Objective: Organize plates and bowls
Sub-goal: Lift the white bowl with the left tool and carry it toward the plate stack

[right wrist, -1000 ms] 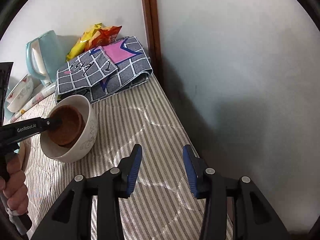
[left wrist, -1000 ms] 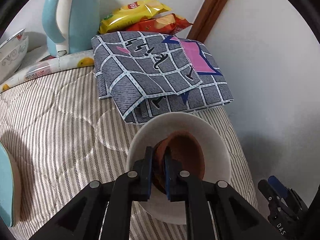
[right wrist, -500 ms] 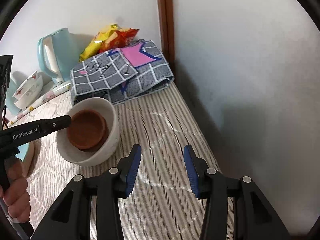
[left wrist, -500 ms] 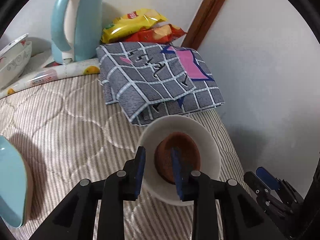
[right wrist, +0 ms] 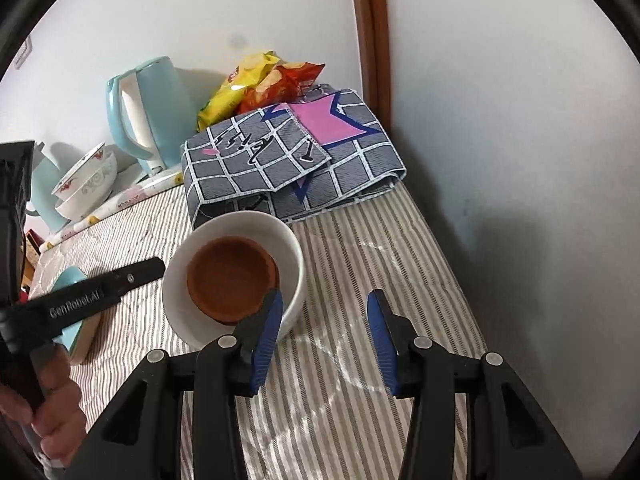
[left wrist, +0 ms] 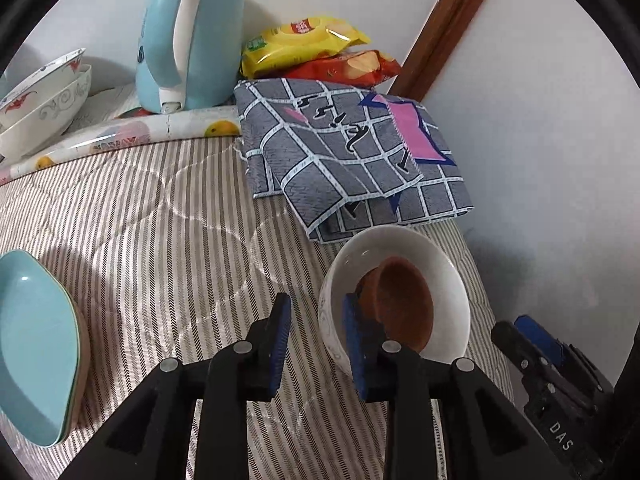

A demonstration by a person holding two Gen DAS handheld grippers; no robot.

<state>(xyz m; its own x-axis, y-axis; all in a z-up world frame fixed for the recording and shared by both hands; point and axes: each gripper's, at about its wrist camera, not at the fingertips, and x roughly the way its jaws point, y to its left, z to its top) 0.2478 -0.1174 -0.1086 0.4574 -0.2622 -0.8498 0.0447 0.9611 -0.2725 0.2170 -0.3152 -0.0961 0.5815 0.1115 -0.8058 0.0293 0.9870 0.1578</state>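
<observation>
- Our left gripper (left wrist: 314,344) has its fingers spread wide and holds nothing. Low in the left wrist view, its right pad stands in front of the white bowl (left wrist: 448,280); we cannot tell whether it touches the bowl.
- Our right gripper (right wrist: 326,338) is likewise wide open and empty, its left finger just in front of the bowl's near rim.
- The brown bowl (right wrist: 232,276) nests inside the white one at mid-frame in the right view, just in front of the checked cloth (right wrist: 288,160).
- We judge both bowls stiff, smooth and breakable, the pair fairly heavy. The rim is the best hold.
- The stacked blue plates (left wrist: 36,344) sit at lower left.
- Readable: "GenRobot.AI" and "DAS" on the grippers. The snack-bag print is too small.
</observation>
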